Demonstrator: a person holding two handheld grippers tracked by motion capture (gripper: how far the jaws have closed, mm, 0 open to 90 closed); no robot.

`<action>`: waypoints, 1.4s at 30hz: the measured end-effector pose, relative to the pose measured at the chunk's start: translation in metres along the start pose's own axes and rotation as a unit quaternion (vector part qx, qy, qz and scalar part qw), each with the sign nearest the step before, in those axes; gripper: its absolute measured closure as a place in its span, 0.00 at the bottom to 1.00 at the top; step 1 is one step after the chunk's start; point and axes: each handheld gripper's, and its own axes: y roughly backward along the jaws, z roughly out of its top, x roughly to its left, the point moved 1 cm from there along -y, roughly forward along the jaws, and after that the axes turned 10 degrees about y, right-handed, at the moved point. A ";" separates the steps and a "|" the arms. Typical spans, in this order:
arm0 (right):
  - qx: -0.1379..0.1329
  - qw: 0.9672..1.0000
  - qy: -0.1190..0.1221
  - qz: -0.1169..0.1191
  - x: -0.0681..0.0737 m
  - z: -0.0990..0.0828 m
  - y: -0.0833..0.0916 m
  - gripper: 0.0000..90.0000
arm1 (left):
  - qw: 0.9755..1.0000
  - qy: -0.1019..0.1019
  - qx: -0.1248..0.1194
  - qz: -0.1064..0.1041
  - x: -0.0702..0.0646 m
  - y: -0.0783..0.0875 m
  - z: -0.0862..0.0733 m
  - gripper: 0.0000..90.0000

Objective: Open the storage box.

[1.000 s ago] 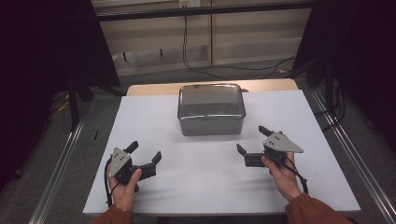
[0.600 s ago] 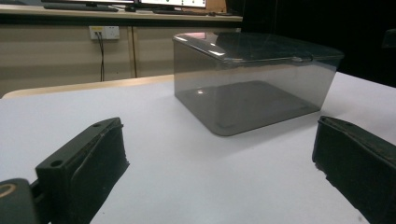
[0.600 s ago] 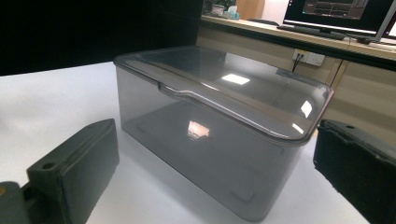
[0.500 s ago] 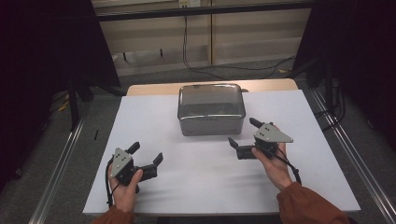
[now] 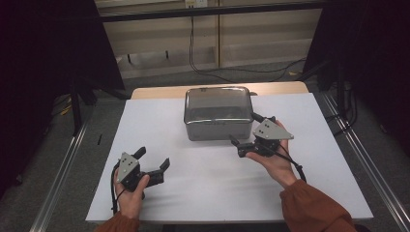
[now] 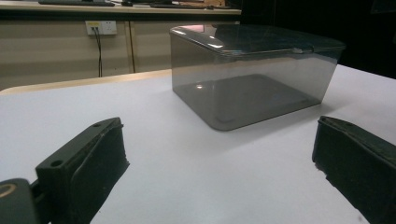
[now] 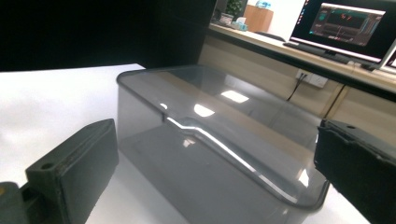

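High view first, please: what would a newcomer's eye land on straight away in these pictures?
The smoky transparent box with its lid on, at the far middle of the white table. Next, the right gripper, jaws open, close to the box's front right corner. The left gripper rests open near the table's front left, well apart from the box.

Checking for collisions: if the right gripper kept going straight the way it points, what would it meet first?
Probably the smoky transparent lidded plastic box: it sits between the right gripper's open jaws, close ahead, near its front right corner. Exact gap unclear.
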 end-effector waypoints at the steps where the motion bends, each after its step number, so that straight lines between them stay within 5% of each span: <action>1: 0.002 1.000 0.008 0.002 0.000 0.001 -0.002 0.00 | 1.000 -0.002 0.002 0.001 0.000 0.000 0.000 0.03; 7: 0.012 0.998 0.055 0.006 0.008 0.006 -0.015 0.00 | 1.000 0.001 -0.001 -0.004 -0.002 0.001 0.000 0.03; 11: 0.020 0.993 0.116 0.000 0.014 0.008 -0.024 0.06 | 1.000 -0.005 0.004 -0.002 -0.001 0.000 0.000 0.03; 13: 0.022 0.992 0.125 -0.001 0.015 0.008 -0.026 0.06 | 1.000 -0.004 0.002 -0.002 -0.001 0.000 0.000 0.03; 16: 0.029 0.984 0.176 -0.006 0.018 0.011 -0.030 0.11 | 1.000 -0.005 0.004 -0.002 -0.001 0.000 0.000 0.03; 22: 0.044 0.975 0.218 -0.002 0.024 0.010 -0.037 0.16 | 1.000 -0.005 0.006 -0.001 -0.001 0.000 0.000 0.03; 26: 0.057 0.962 0.267 -0.006 0.030 0.006 -0.040 0.22 | 1.000 -0.005 0.009 -0.001 0.000 -0.001 0.000 0.03; 28: 0.064 0.952 0.300 -0.009 0.033 0.006 -0.042 0.26 | 1.000 -0.005 0.009 0.000 0.000 -0.001 0.000 0.03; 29: 0.064 0.952 0.300 -0.009 0.033 0.006 -0.042 0.26 | 1.000 -0.003 0.009 0.000 0.000 -0.001 -0.001 0.03; 30: 0.069 0.945 0.321 -0.010 0.034 0.006 -0.043 0.29 | 1.000 -0.003 0.012 0.000 0.000 -0.001 -0.001 0.03; 31: 0.069 0.945 0.321 -0.010 0.034 0.006 -0.043 0.29 | 1.000 -0.004 0.013 -0.001 0.000 -0.002 -0.001 0.03; 32: 0.074 0.937 0.341 -0.013 0.035 0.006 -0.045 0.34 | 1.000 -0.005 0.014 -0.001 0.000 -0.002 -0.001 0.03; 33: 0.074 0.937 0.341 -0.013 0.035 0.006 -0.045 0.34 | 1.000 -0.005 0.014 0.000 0.000 -0.002 -0.001 0.03; 35: 0.078 0.922 0.379 -0.024 0.037 0.006 -0.048 0.39 | 1.000 -0.005 0.014 0.000 0.000 -0.002 -0.001 0.03; 36: 0.078 0.922 0.379 -0.024 0.037 0.006 -0.048 0.39 | 1.000 -0.005 0.014 0.000 0.000 -0.002 -0.001 0.03; 39: 0.089 0.908 0.408 -0.030 0.042 0.003 -0.051 0.45 | 1.000 -0.001 0.013 0.001 0.000 -0.002 -0.001 0.03; 40: 0.089 0.908 0.408 -0.030 0.042 0.003 -0.051 0.45 | 1.000 -0.002 0.013 0.001 0.000 -0.002 -0.001 0.03; 41: 0.095 0.903 0.418 -0.026 0.044 0.002 -0.052 0.49 | 1.000 -0.003 0.013 0.001 0.000 -0.002 -0.001 0.03; 42: 0.095 0.903 0.418 -0.026 0.044 0.002 -0.052 0.49 | 1.000 -0.003 0.013 0.000 0.000 -0.002 -0.001 0.03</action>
